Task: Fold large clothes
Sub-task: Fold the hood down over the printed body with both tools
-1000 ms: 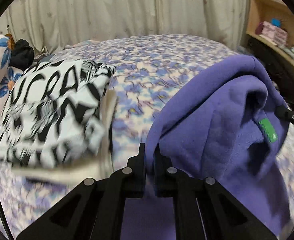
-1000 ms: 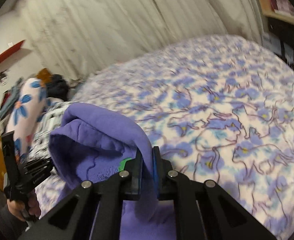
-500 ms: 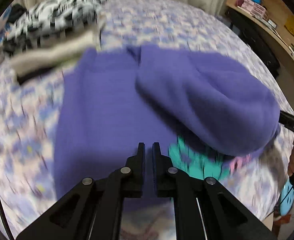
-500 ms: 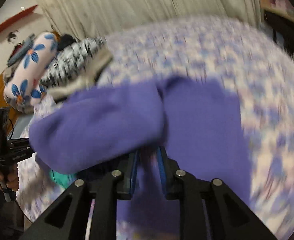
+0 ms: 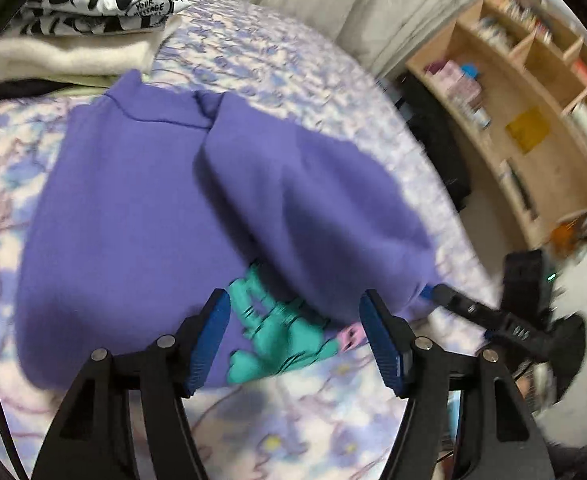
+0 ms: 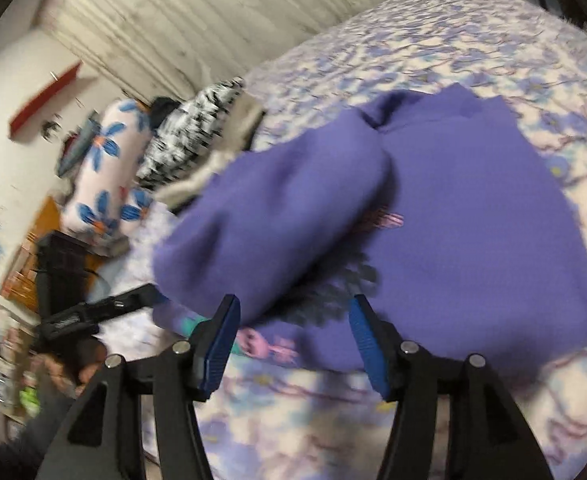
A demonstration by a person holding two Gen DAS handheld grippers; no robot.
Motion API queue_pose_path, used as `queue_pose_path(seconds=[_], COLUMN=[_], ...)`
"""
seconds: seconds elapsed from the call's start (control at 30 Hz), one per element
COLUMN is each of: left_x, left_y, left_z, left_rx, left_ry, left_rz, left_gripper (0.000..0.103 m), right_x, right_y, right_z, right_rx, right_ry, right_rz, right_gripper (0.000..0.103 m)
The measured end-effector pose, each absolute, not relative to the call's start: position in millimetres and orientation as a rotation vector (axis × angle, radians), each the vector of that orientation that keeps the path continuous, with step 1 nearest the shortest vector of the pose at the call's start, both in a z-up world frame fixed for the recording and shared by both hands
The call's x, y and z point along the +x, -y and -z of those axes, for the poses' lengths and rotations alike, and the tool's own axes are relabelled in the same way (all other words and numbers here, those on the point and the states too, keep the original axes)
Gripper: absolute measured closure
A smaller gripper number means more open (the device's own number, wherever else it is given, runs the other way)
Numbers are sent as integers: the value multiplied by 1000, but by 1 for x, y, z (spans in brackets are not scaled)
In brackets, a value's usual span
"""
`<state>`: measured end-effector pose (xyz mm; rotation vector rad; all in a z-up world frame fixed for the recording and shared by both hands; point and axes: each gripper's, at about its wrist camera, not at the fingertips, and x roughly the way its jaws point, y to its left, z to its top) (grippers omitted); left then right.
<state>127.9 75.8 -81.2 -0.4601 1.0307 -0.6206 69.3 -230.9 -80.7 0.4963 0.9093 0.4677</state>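
Opening over the bed's near edge, the left gripper (image 5: 295,332) and right gripper (image 6: 291,332) have let go of the purple sweatshirt (image 5: 141,216), which a second ago hung pinched in both; it now lies on the flowered bedspread (image 5: 293,420), a stack of folded clothes (image 5: 93,20) beyond it.

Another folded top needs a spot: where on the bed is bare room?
Bare bedspread lies beyond the purple sweatshirt, toward the curtain, and along the near edge. The corner with the stack of folded clothes and floral pillow is crowded.
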Motion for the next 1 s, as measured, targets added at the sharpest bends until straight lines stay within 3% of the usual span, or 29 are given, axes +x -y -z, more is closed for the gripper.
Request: queue_pose_path(seconds=[0.33, 0.37, 0.4, 0.43, 0.47, 0.5, 0.63, 0.77, 0.9, 1.0], left_x=[174, 177, 178, 179, 179, 176, 155, 136, 128, 123], left_y=[-64, -63, -60, -56, -54, -49, -35, -25, -33, -40], left_z=[114, 114, 111, 106, 102, 94, 70, 101, 125, 121], left_rx=[-682, -691, -685, -655, -615, -558, -383, -286, -373, -427], left_ry=[-1022, -1013, -999, -987, -983, -982, -962, -1032, -1027, -1020], left_rz=[717, 717, 698, 660, 623, 583, 483, 403, 382, 369], left_gripper=[38, 50, 72, 79, 82, 84, 84, 83, 73, 68], right_x=[107, 109, 111, 111, 113, 113, 98, 86, 75, 73], right_y=[242, 240, 239, 237, 233, 231, 221, 216, 213, 210], right_z=[103, 104, 105, 103, 99, 96, 82, 114, 131, 122], right_rx=[721, 715, 712, 695, 654, 634, 523, 438, 422, 408], right_ry=[-892, -888, -884, -870, -876, -876, -857, -961, -974, -985], right_rz=[-506, -496, -494, -482, -465, -458, -390, -307, -268, -254], right_gripper=[44, 44, 48, 55, 83, 86, 87, 87, 87, 78])
